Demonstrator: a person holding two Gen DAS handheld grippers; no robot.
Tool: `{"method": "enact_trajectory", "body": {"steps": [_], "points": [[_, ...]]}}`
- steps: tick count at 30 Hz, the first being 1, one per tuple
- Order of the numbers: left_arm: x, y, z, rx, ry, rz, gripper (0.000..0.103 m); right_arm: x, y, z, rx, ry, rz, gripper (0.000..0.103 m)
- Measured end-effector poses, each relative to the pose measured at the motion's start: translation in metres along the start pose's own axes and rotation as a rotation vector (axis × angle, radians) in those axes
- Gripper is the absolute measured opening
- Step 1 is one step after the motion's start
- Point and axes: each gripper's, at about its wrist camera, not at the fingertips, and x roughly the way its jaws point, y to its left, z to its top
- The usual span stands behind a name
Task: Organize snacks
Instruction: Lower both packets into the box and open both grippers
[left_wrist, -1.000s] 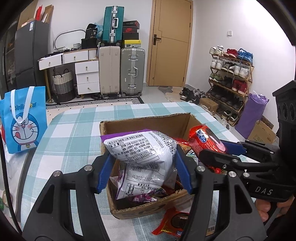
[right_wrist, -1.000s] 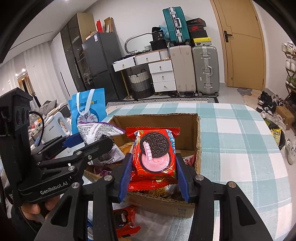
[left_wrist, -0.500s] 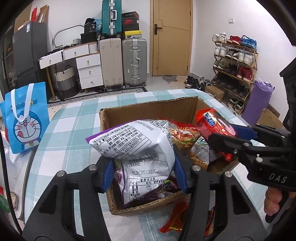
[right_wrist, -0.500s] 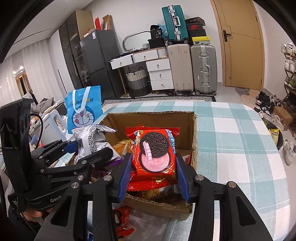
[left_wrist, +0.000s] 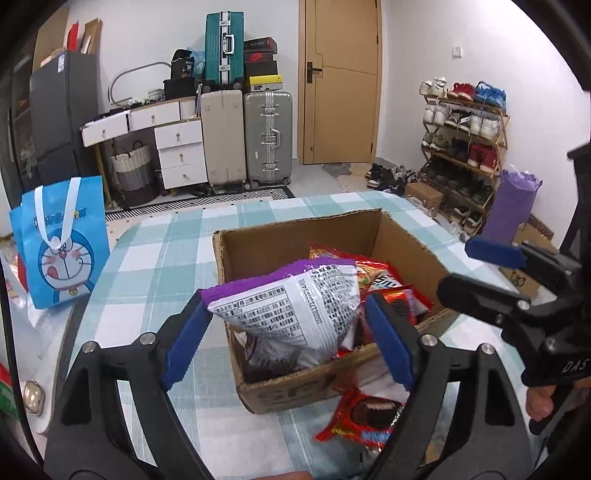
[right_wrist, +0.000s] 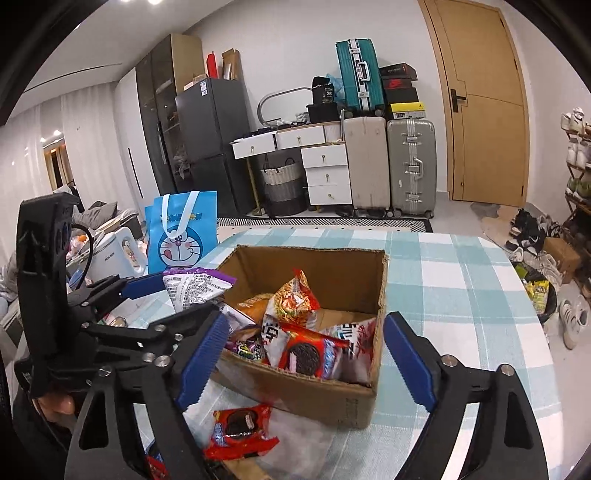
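Note:
A cardboard box (left_wrist: 295, 229) (right_wrist: 306, 251) of snack packs stands on the checked table. My left gripper (left_wrist: 286, 306) (right_wrist: 192, 295) hovers over its near left corner, jaws opening. A purple-and-white snack bag (left_wrist: 291, 310) (right_wrist: 195, 286) sits loose between the blue pads, its lower end in the box. My right gripper (right_wrist: 306, 321) (left_wrist: 456, 267) is open, still widening, over the near edge with nothing between its fingers. Just below it a red cookie pack (right_wrist: 306, 358) lies in the box. A second red cookie pack (right_wrist: 240, 432) (left_wrist: 365, 417) lies on the table in front.
A blue cartoon gift bag (left_wrist: 62, 243) (right_wrist: 181, 232) stands at the table's left edge. Bare checked cloth (right_wrist: 461, 288) stretches right of and behind the box. Suitcases (left_wrist: 266, 136), drawers and a shoe rack (left_wrist: 465, 136) are on the floor beyond.
The right gripper opened and the red cookie pack dropped from it into the box. The left jaws spread off the purple bag, which now sits lower over the box's corner.

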Motion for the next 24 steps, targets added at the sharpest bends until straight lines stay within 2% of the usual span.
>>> {"method": "enact_trajectory", "body": {"steps": [2,3,4,12,18,24], "points": [[-0.009,0.004,-0.003,-0.016,0.007,-0.014,0.09,-0.008,-0.003,-0.004,0.017,-0.008,-0.002,0.095],[-0.013,0.006,-0.005,-0.019,0.009,-0.017,0.093,-0.012,-0.005,-0.006,0.035,-0.001,0.002,0.102],[-0.019,0.006,-0.007,-0.021,0.01,-0.021,0.103,-0.015,-0.006,-0.008,0.048,0.002,0.005,0.102],[-0.065,0.013,-0.032,-0.044,0.004,-0.05,0.102,-0.038,0.0,-0.035,0.04,0.045,0.02,0.102],[-0.094,0.009,-0.056,-0.021,0.006,-0.042,0.102,-0.048,0.009,-0.054,0.035,0.079,0.03,0.102],[-0.108,0.008,-0.078,-0.022,0.035,-0.037,0.102,-0.053,0.014,-0.066,0.027,0.105,0.021,0.102]]}}
